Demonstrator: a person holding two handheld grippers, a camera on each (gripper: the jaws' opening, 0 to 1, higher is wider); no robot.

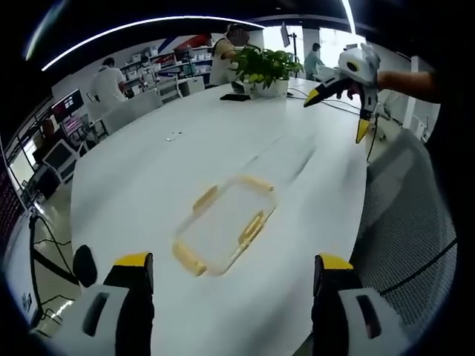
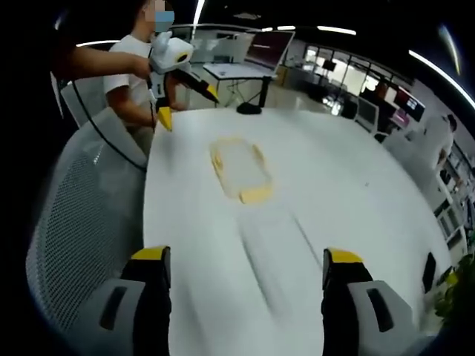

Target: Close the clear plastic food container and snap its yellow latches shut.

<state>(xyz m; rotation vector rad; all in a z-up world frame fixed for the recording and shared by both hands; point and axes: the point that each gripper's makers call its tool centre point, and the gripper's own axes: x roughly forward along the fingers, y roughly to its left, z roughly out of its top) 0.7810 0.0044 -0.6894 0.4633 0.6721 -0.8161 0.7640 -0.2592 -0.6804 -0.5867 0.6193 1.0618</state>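
Nearest the lens in the left gripper view, the left tongs: grey jaws with yellow tips, spread wide and gripping nothing, hanging over the near edge of the broad white oval worktop. Just beyond them, near that edge, the clear rectangular plastic food container with yellow latches, flat on the worktop and touched by neither tool; latches along its sides and ends apparently flared outward, though too blurred to say whether the lid sits fully seated or lies only loosely on top. Aimed straight down the gap between the jaws, probably to line up for pressing a latch home. Farther off, upper right in the same view, the right tongs, raised above the far rim of the worktop with jaws parted, empty. In the right gripper view, those same jaws low in the frame, equally wide apart and holding nothing, with the container well ahead toward the opposite side of the worktop and the left tongs raised in a person's hand beyond it. Both tools lifted and well apart from the container, likely poised on opposite sides so that each can take one end. A grey mesh chair back beside the worktop edge; a green potted plant and a dark flat object far across the surface, clear of the work. No latch snapped yet, by this reading.
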